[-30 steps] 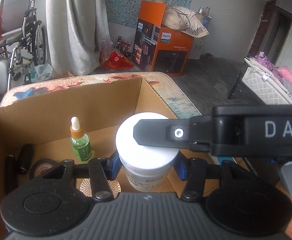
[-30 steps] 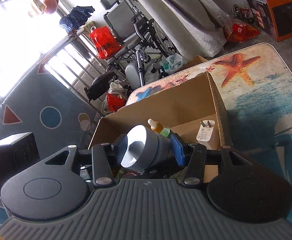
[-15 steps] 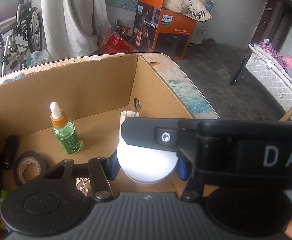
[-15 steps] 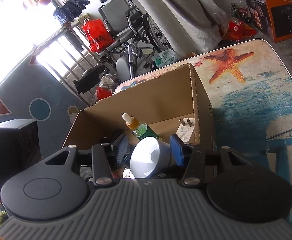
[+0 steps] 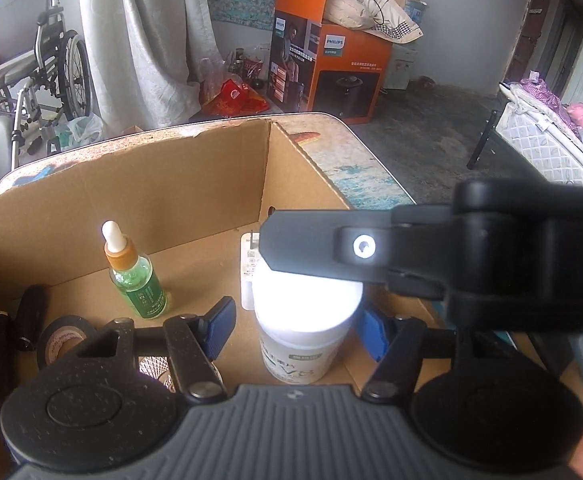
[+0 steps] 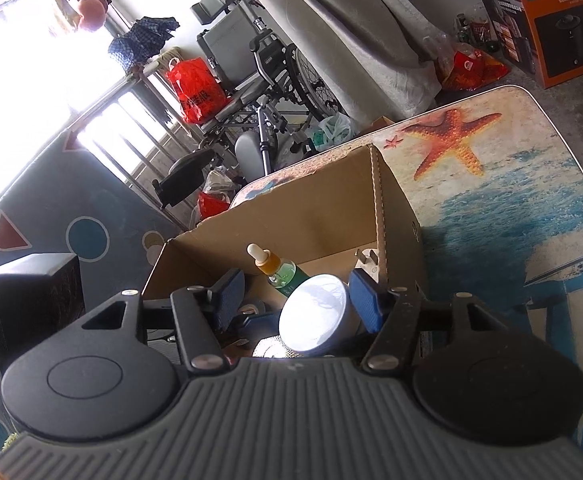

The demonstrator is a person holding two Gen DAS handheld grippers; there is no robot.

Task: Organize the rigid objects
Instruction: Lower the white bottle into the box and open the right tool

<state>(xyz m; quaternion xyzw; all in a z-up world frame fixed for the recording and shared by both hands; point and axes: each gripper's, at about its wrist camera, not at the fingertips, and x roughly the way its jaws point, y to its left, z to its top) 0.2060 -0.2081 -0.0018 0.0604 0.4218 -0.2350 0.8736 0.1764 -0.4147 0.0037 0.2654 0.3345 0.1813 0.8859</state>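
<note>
A white jar with a white lid (image 5: 305, 320) stands upright on the floor of the cardboard box (image 5: 171, 192). My left gripper (image 5: 296, 330) straddles it, jaws opening, and both blue pads stand off its sides. My right gripper (image 6: 297, 298) is over the same jar (image 6: 315, 314) with its jaws opening too. There is a clear gap at its left pad, and the right pad is close beside the lid. In the left wrist view, one black finger (image 5: 311, 248) of the right gripper crosses above the lid.
In the box also stand a green dropper bottle (image 5: 137, 280), a black tape roll (image 5: 61, 338), dark pens (image 5: 29, 320), a white plug (image 5: 248, 264) and a shiny patterned disc (image 6: 267, 348). The box sits on a starfish-print table (image 6: 491, 200). A wheelchair and an orange carton stand behind.
The jar came down into the box, gripped by both grippers, and now rests on its floor. Both pairs of jaws have since widened off its sides.
</note>
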